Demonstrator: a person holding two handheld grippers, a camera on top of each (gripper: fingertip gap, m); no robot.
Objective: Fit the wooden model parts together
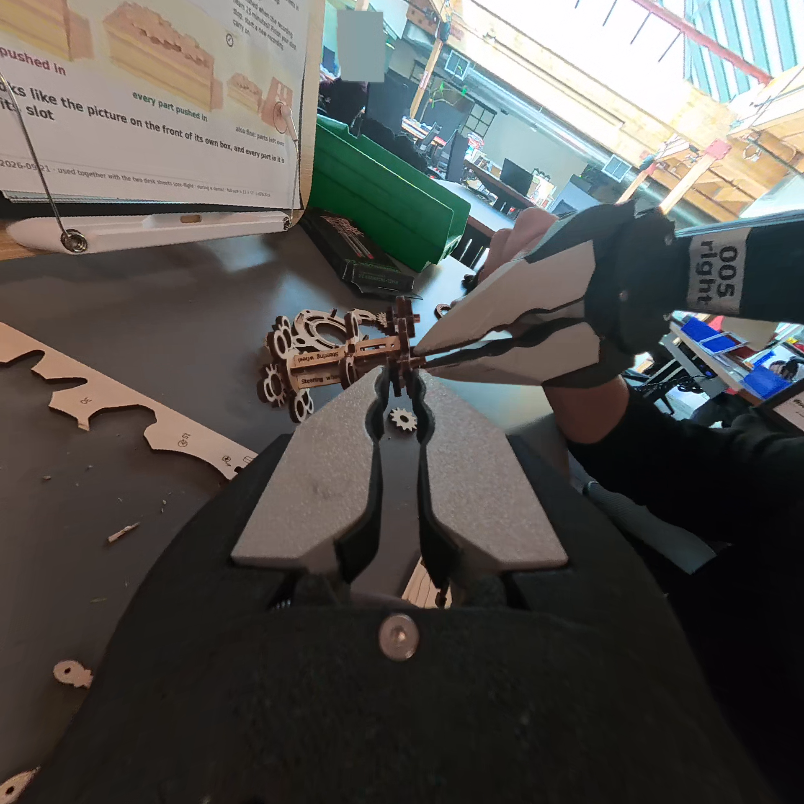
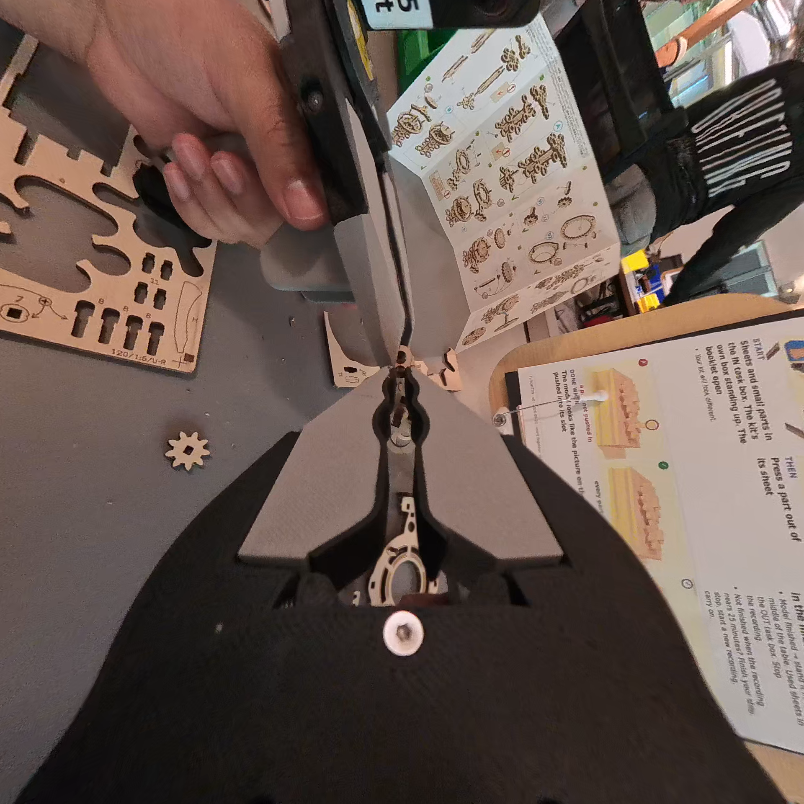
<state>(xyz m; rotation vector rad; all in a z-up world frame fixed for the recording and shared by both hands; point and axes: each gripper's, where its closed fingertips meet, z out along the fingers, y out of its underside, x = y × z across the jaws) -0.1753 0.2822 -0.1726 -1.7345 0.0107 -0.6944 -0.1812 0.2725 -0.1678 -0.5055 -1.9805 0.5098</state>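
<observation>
In the left wrist view, my left gripper [image 1: 398, 383] is narrowed onto the wooden model [image 1: 343, 354], pinching the dark toothed disc at the model's near end; the jaws stand only as far apart as the part is thick. Seen through the gap between the fingers, a loose small gear [image 1: 403, 419] lies on the grey table [image 1: 174, 304], at 12 o'clock and apart from the model. The model's long axis runs from 3 o'clock to 9 o'clock, with the ring and flower-shaped wheels at the 9 o'clock end, held clear of the table as far as I can judge. My right gripper [image 1: 420, 354] enters from 3 o'clock, its tips nearly closed on the shaft end at the disc stack. In the right wrist view, the right gripper [image 2: 400, 370] meets the left gripper's tips at 12 o'clock, and the ring section shows between the fingers near the camera. I judge the coming move to be a push along the shaft axis toward 9 o'clock, with the left gripper acting as the fixed support. Farther out lie a cut-out parts sheet [image 2: 100, 243] at 10 o'clock and an instruction booklet [image 2: 500, 187] at 1 o'clock.
</observation>
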